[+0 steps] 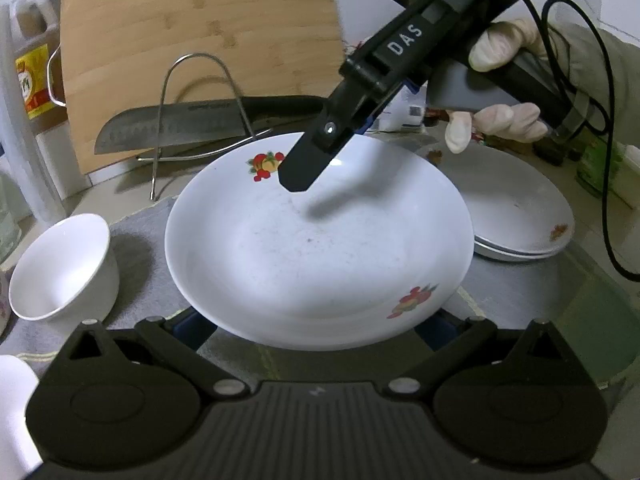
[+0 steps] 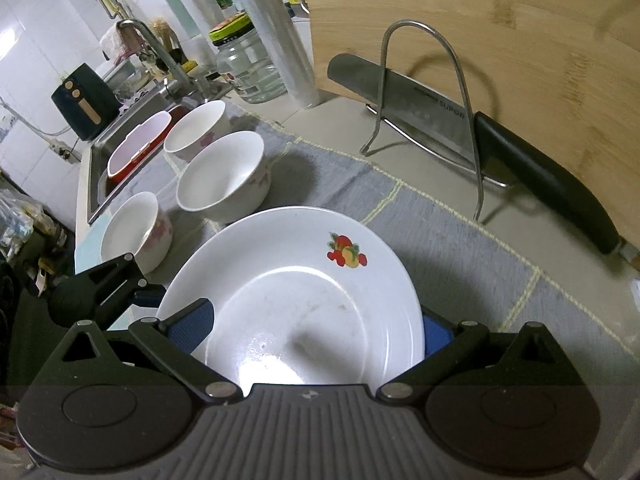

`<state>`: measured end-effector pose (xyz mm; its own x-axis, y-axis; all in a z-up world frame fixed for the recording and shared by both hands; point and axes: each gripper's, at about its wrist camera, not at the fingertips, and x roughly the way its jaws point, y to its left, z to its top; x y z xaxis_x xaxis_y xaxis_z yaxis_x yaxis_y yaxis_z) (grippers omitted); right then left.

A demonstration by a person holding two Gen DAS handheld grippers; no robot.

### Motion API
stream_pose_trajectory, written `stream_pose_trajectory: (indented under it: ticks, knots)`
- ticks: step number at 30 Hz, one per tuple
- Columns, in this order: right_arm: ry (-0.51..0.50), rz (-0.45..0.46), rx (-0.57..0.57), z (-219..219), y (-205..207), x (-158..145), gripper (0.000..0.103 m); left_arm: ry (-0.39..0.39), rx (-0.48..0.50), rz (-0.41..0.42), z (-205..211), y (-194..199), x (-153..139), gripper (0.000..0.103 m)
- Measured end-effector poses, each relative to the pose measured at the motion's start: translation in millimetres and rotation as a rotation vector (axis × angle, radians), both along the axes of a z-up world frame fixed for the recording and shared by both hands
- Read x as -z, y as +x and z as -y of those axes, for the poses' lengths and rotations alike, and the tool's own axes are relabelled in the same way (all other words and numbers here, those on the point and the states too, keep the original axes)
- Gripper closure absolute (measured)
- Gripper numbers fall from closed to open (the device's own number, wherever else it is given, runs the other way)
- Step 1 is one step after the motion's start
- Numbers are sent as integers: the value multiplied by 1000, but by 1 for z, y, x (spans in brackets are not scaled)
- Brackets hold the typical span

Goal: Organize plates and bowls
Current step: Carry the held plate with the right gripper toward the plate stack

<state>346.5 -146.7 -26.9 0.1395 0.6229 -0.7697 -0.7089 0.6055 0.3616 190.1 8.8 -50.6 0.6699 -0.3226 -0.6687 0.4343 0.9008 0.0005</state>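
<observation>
A white plate with fruit prints (image 1: 316, 240) is held above the grey mat; it also shows in the right wrist view (image 2: 296, 300). My left gripper (image 1: 316, 332) has its jaws wide, one on each side of the plate's near rim, which hides the fingertips. My right gripper (image 2: 312, 332) straddles the plate's far rim, with a blue pad (image 2: 188, 330) on the inside of the plate. The right gripper's finger (image 1: 304, 164) shows over the far rim in the left wrist view. A stack of white plates (image 1: 516, 204) lies to the right. Three white bowls (image 2: 224, 176) stand on the mat.
A wire rack (image 2: 424, 92) holds a big knife (image 2: 472, 136) in front of a bamboo cutting board (image 2: 500, 40). Jars and bottles (image 2: 248, 64) stand behind the bowls. A sink (image 2: 132, 148) with a red basin is at the far left. A white bowl (image 1: 64, 268) sits left of the plate.
</observation>
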Motion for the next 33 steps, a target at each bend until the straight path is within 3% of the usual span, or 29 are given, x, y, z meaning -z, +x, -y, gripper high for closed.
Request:
stream_pose_trajectory:
  ticks: [18,33]
  knots:
    - [21,34,79,41,-48,-16,0,16,96,8,24,-31,-19,1]
    - [20,49,200,93,-68,-18,0,12,219,8,59,-26,-24,1]
